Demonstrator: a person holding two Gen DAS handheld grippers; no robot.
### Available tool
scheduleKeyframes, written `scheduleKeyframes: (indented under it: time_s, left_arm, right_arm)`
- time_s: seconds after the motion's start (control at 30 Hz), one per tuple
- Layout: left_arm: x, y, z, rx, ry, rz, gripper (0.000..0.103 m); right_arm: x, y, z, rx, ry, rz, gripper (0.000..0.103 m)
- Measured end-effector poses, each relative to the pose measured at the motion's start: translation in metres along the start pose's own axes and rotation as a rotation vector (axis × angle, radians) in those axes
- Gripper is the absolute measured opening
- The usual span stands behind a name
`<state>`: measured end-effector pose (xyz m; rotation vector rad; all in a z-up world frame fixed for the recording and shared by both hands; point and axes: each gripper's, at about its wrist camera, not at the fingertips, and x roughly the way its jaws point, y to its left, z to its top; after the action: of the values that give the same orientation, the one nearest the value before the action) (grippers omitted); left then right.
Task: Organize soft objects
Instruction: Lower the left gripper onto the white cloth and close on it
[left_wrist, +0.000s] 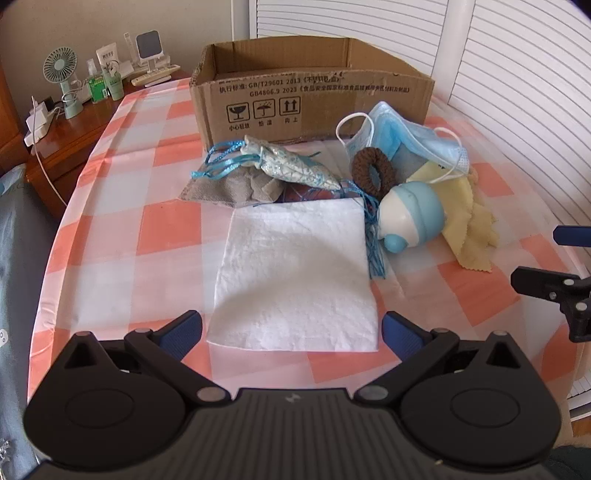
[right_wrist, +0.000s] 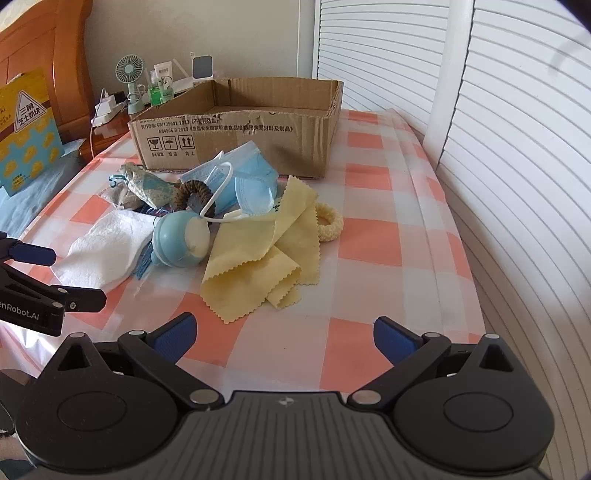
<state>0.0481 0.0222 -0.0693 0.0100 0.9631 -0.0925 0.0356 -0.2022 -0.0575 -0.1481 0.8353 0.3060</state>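
Note:
A pile of soft things lies before an open cardboard box (left_wrist: 314, 92) (right_wrist: 240, 125). It holds a white cloth (left_wrist: 295, 277) (right_wrist: 107, 251), a blue-and-white round toy (left_wrist: 412, 218) (right_wrist: 181, 240), a yellow cloth (left_wrist: 465, 218) (right_wrist: 266, 258), a blue face mask (left_wrist: 410, 140) (right_wrist: 243, 181), a brown hair tie (left_wrist: 373, 171) (right_wrist: 194, 194), a silver-blue pouch (left_wrist: 291, 164) (right_wrist: 147, 184), a grey cloth (left_wrist: 225, 190) and a cream hair tie (right_wrist: 330, 221). My left gripper (left_wrist: 291, 332) is open, just short of the white cloth's near edge. My right gripper (right_wrist: 282, 334) is open and empty, short of the yellow cloth.
The table has an orange-and-white checked cover (left_wrist: 122, 229) (right_wrist: 369, 240). A wooden side table (left_wrist: 74, 122) at the left holds a small fan (left_wrist: 61, 70), bottles and chargers. White louvred doors (right_wrist: 498, 147) stand at the right. The right gripper shows at the left view's right edge (left_wrist: 554, 291).

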Motion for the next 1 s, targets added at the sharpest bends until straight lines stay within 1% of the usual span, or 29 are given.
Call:
scheduleKeyframes:
  time_s: [0.07,0.13,0.2,0.4,0.47,0.73,1.0]
  left_arm:
    - [0.005,0.001,-0.001,-0.002,0.012,-0.003,0.103]
    - [0.005,0.001,-0.001,0.003,-0.005,-0.001,0.103]
    - [0.007,0.001,0.0,0.004,-0.003,-0.001,0.103]
    - [0.015,0.006,0.012,0.023,0.0,-0.002,0.103]
    - [0.018,0.009,0.013,0.024,-0.009,-0.004,0.103]
    - [0.013,0.018,0.004,0.047,-0.051,-0.022,0.103]
    - [0.027,0.015,0.025,0.042,-0.042,-0.025,0.103]
  right_arm:
    - [0.004,0.001,-0.002,-0.011,0.004,0.01,0.103]
    - [0.008,0.003,-0.003,-0.025,0.008,0.019,0.103]
    - [0.012,0.006,-0.004,-0.043,0.008,0.025,0.103]
    - [0.018,0.014,-0.002,-0.094,0.005,0.051,0.103]
    - [0.022,0.015,-0.002,-0.097,0.012,0.049,0.103]
    - [0.027,0.012,-0.003,-0.09,0.015,0.06,0.103]
    - [0.031,0.011,0.001,-0.086,0.009,0.07,0.103]
